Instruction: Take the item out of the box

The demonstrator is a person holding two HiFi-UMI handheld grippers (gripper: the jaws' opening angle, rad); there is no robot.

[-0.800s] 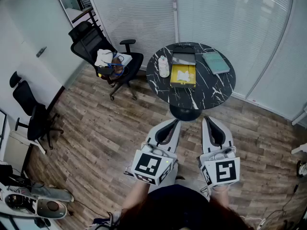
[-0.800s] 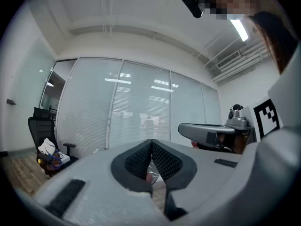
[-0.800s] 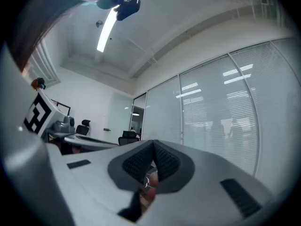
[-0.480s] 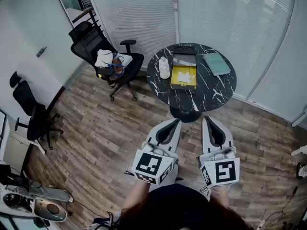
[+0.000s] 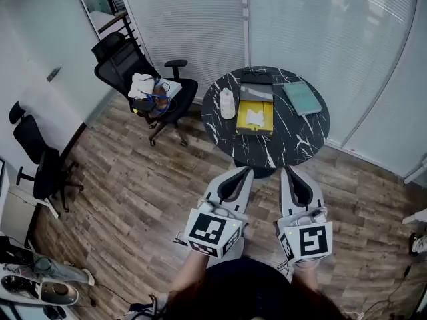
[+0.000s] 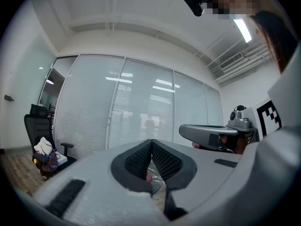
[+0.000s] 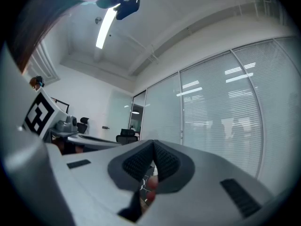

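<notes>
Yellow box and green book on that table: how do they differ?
The yellow box is open, with a white item showing inside; the green book is closed. The box sits near the middle of the round black table; the book lies by its right edge, askew. Both are rectangular and lie flat.

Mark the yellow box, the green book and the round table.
yellow box (image 5: 253, 131), head view, its near yellow wall.
green book (image 5: 301, 97), head view, middle of its cover.
round table (image 5: 293, 135), head view, bare marble top.
</notes>
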